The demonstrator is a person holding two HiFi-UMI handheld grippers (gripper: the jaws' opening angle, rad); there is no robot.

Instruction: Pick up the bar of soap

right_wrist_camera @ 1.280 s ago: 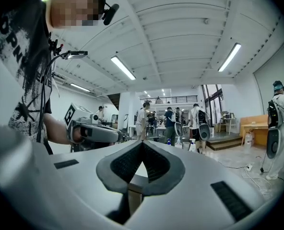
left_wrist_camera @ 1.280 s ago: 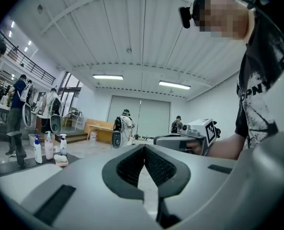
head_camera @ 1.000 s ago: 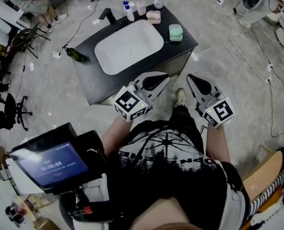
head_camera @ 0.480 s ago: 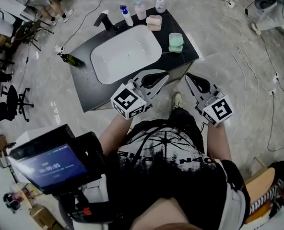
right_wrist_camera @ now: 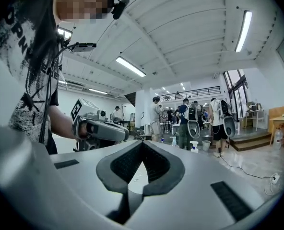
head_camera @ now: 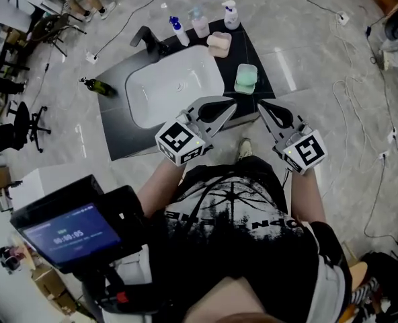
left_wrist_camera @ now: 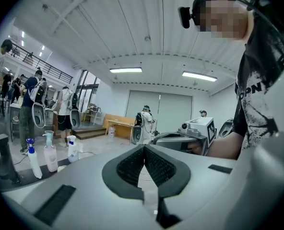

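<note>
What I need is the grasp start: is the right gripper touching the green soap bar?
Apart. In the head view the right gripper, shut, lies short of the green soap bar, dark counter showing between; the right gripper view shows empty jaws.

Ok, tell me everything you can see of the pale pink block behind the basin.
The pale pink block is a rounded rectangle with a matte look. It seems to be two stacked layers, perhaps a bar on a matching dish, but it is too small to tell. It lies flat on the dark countertop, beside the far right corner of the white basin and just in front of the white pump bottle. Nothing but the counter touches it.
</note>
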